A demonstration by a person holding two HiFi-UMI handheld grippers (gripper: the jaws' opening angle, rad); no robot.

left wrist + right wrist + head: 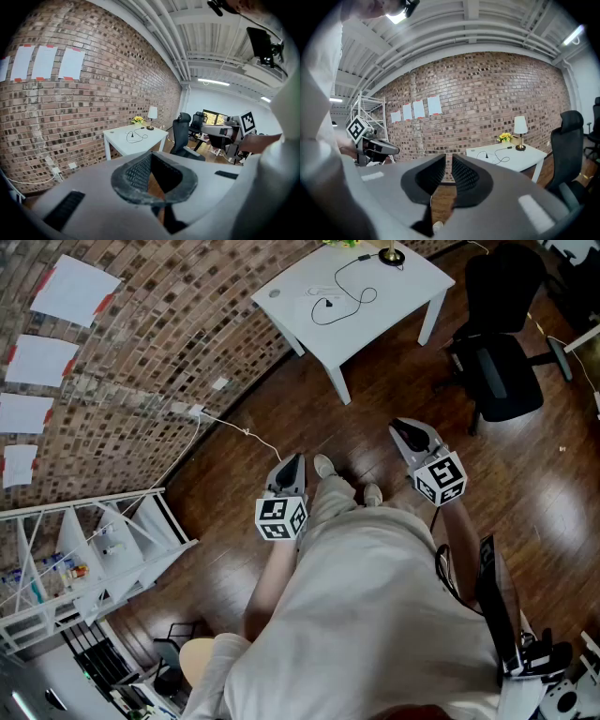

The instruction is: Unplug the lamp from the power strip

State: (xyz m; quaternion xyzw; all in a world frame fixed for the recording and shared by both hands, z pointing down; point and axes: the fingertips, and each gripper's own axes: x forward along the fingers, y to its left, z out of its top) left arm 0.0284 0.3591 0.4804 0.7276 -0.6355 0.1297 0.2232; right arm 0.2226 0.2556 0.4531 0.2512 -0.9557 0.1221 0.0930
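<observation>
L tongs [294,463] & R tongs [406,427] are being held shut, empty, over wood floor [281,399], well apart from worktop [403,287] w/ lamp [520,125].

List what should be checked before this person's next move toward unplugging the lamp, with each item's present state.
1. Left gripper empty, jaws together: ok.
2. Right gripper empty, jaws together: ok.
3. Lamp in sight, upright on the white table: ok.
4. Black cord visible on the table top: ok.
5. Power strip located: cannot tell; none can be made out.
6. Table within reach: not ok; the person stands back from it, with wood floor between.
</observation>
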